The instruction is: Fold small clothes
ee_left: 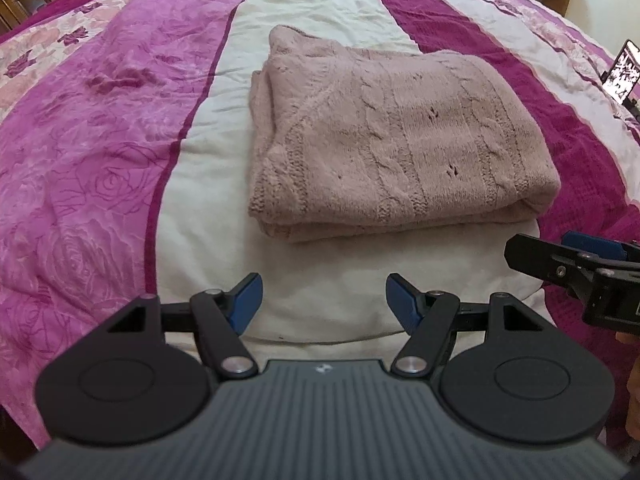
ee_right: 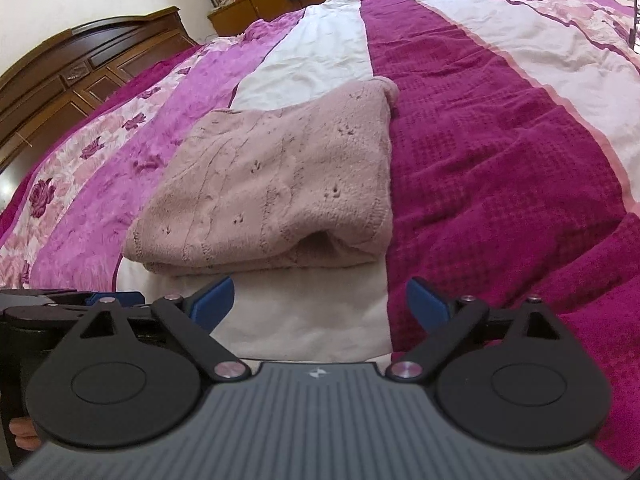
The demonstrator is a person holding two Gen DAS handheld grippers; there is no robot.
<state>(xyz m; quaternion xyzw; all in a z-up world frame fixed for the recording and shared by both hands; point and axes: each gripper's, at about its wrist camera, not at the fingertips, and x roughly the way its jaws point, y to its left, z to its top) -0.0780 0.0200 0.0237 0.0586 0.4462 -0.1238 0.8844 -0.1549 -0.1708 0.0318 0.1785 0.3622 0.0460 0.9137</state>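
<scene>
Seemingly complete, the folded pink knit sweater (ee_left: 396, 136) lies on the bedspread's (ee_left: 100, 128) white stripe; left gripper (ee_left: 324, 300) and right gripper (ee_right: 320, 304), both wide and empty, should retreat without snagging its near edge.

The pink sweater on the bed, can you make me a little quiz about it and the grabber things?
1. True or false: the left gripper is pinching the pink sweater.
2. Which stripe of the bedspread does the sweater mostly lie on: A) cream, B) flowery pink, C) dark magenta?
3. Fill in: the right gripper has its jaws ____.

Key
1. False: it is open, short of the sweater.
2. A
3. open
</scene>
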